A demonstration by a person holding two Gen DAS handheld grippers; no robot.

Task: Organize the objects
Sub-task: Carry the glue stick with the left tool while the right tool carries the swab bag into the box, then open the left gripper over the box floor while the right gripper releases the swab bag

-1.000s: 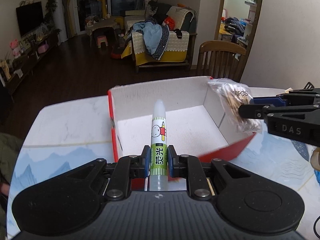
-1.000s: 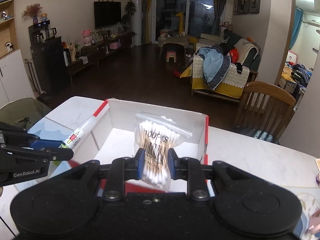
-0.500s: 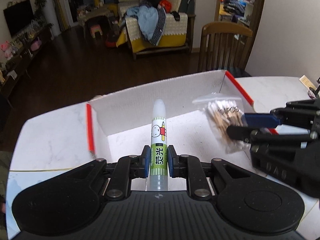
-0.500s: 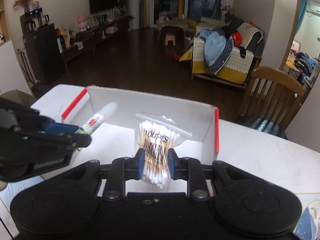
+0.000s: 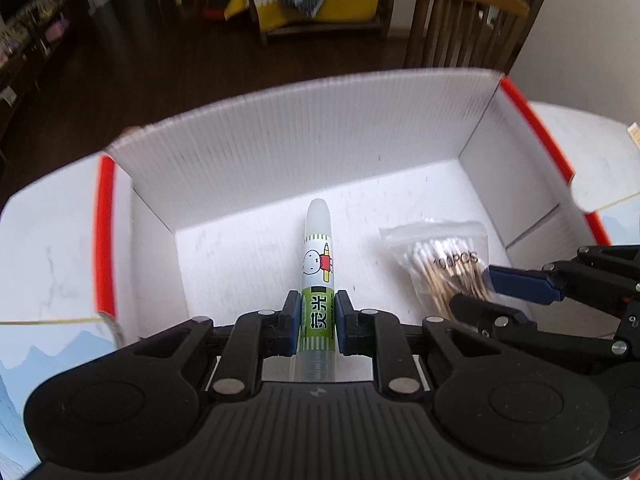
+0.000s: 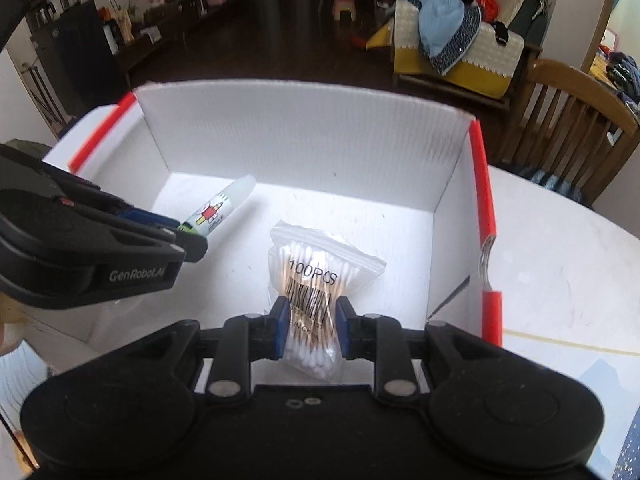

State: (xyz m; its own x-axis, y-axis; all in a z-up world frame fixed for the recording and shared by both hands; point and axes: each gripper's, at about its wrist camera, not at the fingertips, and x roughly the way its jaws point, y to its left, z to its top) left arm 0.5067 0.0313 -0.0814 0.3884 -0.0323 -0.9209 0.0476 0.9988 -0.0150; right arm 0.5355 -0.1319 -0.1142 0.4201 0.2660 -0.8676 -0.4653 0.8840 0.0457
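A white cardboard box with red edges [image 5: 280, 140] [image 6: 304, 136] stands open on the table. My left gripper [image 5: 317, 322] is shut on a glue stick with a green and white cartoon label [image 5: 318, 276], held low inside the box; it also shows in the right wrist view [image 6: 218, 210]. My right gripper [image 6: 310, 326] is shut on a clear bag of cotton swabs marked 100PCS [image 6: 316, 276], also low inside the box, to the right of the glue stick [image 5: 444, 260]. The right gripper's fingers [image 5: 520, 282] show in the left wrist view.
The box sits on a white marble-look table [image 6: 560, 248] with a blue patterned mat [image 5: 52, 348] near the front. A wooden chair [image 6: 568, 116] stands behind the table on the right. A sofa with clothes [image 6: 448, 48] is farther back.
Both grippers have moved forward and down into the box, carrying the glue stick and the swab bag. Both items now sit near the box floor, side by side.
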